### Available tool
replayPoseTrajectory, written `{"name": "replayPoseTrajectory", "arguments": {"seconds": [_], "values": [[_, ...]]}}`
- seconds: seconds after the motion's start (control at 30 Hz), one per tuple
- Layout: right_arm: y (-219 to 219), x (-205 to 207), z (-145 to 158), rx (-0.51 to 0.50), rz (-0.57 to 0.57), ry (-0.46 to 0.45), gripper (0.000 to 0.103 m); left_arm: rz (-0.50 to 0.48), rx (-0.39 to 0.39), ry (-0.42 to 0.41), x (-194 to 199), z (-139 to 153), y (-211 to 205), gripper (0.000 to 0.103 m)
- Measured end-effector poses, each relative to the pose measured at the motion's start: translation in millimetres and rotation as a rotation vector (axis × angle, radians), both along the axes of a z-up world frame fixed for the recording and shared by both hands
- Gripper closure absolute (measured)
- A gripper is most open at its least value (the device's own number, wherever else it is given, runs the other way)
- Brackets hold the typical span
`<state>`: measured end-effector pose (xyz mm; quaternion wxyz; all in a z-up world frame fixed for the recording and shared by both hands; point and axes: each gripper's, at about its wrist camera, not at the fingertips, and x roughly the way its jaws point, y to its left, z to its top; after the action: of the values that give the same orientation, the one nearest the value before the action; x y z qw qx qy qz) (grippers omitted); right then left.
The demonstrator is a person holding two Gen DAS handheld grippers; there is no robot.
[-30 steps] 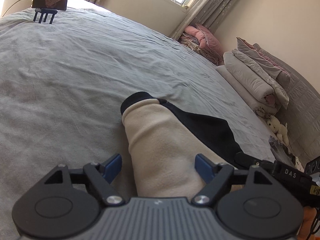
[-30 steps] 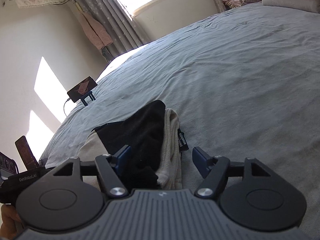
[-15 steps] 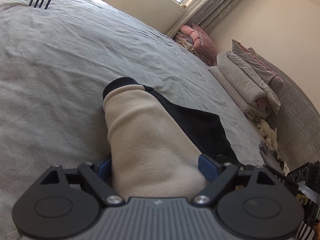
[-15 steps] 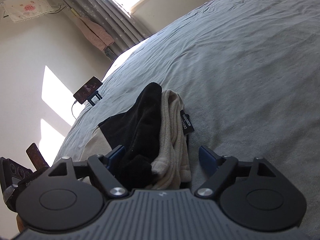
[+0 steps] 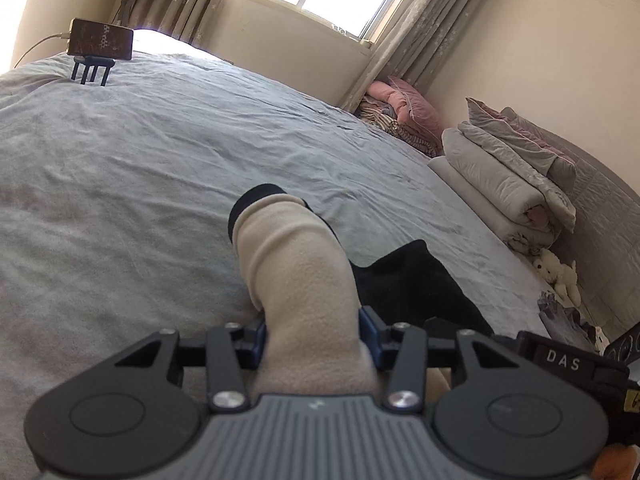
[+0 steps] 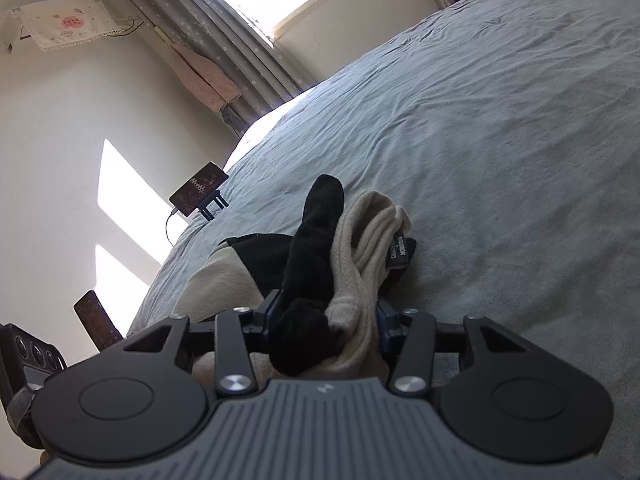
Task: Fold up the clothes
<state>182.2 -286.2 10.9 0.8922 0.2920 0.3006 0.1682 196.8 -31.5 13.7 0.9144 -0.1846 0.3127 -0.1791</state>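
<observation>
A beige and black fleece garment lies on the grey bed sheet [image 5: 120, 184]. In the left wrist view its beige sleeve [image 5: 296, 264] with a black cuff runs forward from my left gripper [image 5: 312, 332], whose jaws are closing and whose blue pads press on the sleeve's sides. In the right wrist view a bunched black and beige part of the garment [image 6: 340, 264], with a black label, sits in my right gripper [image 6: 324, 324]. Its jaws are closing too, and the pads squeeze that bunch. The other gripper [image 5: 560, 360] shows at the lower right of the left wrist view.
A phone on a small blue stand [image 5: 100, 46] sits at the bed's far corner, also seen as the phone [image 6: 199, 194]. Folded quilts [image 5: 508, 184] and pink pillows [image 5: 400, 100] line the right side by the wall. A plush toy [image 5: 560, 276] lies near them.
Both grippers slid forward around the garment, then narrowed onto it: left on the beige sleeve, right on the black and beige bunch. Both have lifted a little, raising the cloth.
</observation>
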Motion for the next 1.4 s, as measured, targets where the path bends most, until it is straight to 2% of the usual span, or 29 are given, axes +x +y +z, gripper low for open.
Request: {"name": "replayPoseTrajectory", "arguments": {"seconds": [0.23, 0.53, 0.87, 1.1, 1.4], "values": [[10.3, -16.5, 39.7, 0.04, 0.012, -0.043, 0.054, 0.0, -0.029, -0.057, -23.0, 43.0, 23.4, 0.058], [41.0, -12.4, 103.3, -0.009, 0.044, -0.141, 0.054, 0.03, -0.079, -0.14, -33.4, 97.0, 52.6, 0.058], [55.6, 24.2, 140.2, 0.005, 0.049, -0.217, 0.054, 0.047, -0.087, -0.216, -4.5, 141.2, 70.5, 0.058], [61.3, 62.5, 137.8, 0.002, 0.046, -0.235, 0.054, 0.05, -0.083, -0.24, 42.6, 136.7, 73.4, 0.058], [60.8, 124.9, 88.4, 0.028, 0.041, -0.206, 0.054, 0.056, -0.11, -0.214, 113.1, 84.9, 77.3, 0.058]]}}
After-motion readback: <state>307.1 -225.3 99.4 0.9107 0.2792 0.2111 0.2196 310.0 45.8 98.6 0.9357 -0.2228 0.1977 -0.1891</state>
